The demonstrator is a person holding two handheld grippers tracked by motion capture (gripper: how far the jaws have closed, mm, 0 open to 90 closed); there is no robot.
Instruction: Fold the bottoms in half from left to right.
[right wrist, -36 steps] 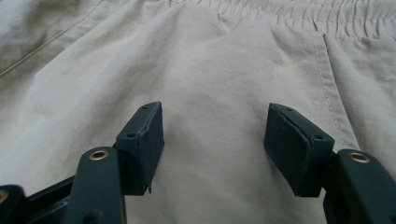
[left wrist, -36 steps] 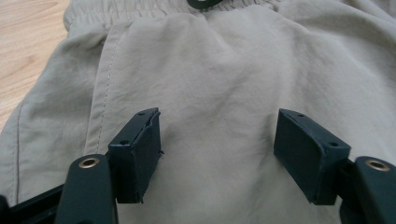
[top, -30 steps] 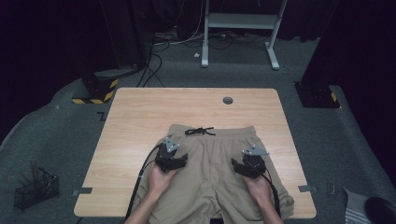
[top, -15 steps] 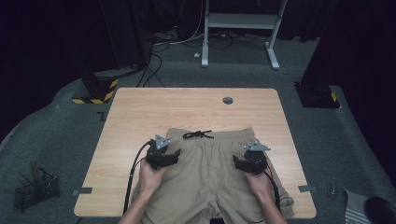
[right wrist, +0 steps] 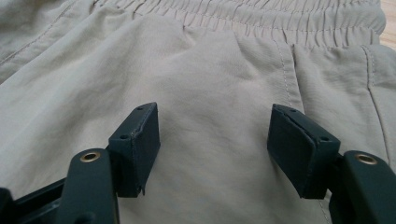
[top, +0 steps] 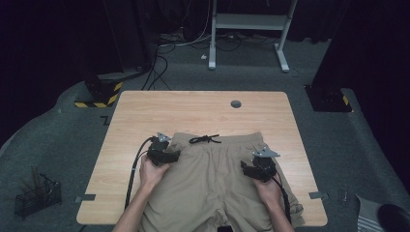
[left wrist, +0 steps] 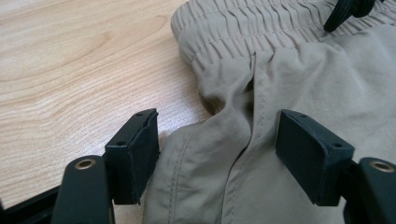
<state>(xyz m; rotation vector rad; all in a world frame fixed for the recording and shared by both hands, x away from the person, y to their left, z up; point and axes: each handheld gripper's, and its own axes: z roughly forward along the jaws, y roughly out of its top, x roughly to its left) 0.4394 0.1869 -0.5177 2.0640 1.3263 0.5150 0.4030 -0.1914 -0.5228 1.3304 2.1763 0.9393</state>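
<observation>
Left hand-held gripper [top: 170, 155]: jaws spread wide, having just opened a touch further, nothing pinched; in the left gripper view [left wrist: 217, 156], pads apart over the left side seam of the khaki shorts [top: 217, 179], one pad above the bare wood just beside the cloth's edge, the other above the fabric. Between them, a fold of cloth with a stitched seam and a small dark pocket gap, lying loose, not pressed. Just ahead, the gathered elastic waistband [left wrist: 243, 28] and an end of the black drawstring [left wrist: 345, 11]

Right hand-held gripper [top: 251, 170]: jaws likewise spread, having just closed a little, gripping nothing; in the right gripper view [right wrist: 212, 149], both pads over smooth fabric near the right hip of the shorts, waistband beyond them, a vertical seam under the right-hand pad. Whether the pads touched the cloth: could not tell

Held from behind by the left hand [top: 152, 174] and the right hand [top: 268, 191], forearms entering from the near edge, a black cable [top: 133, 169] trailing from the left gripper across the wood

Shorts spread flat on the near half of the table [top: 145, 111], waistband away from the person, legs reaching the near edge, drawstring knotted at the middle of the waistband. Farther off on the table, a small round grommet [top: 236, 104]. Beyond, dark carpeted floor, a white frame [top: 251, 21] and loose cables
</observation>
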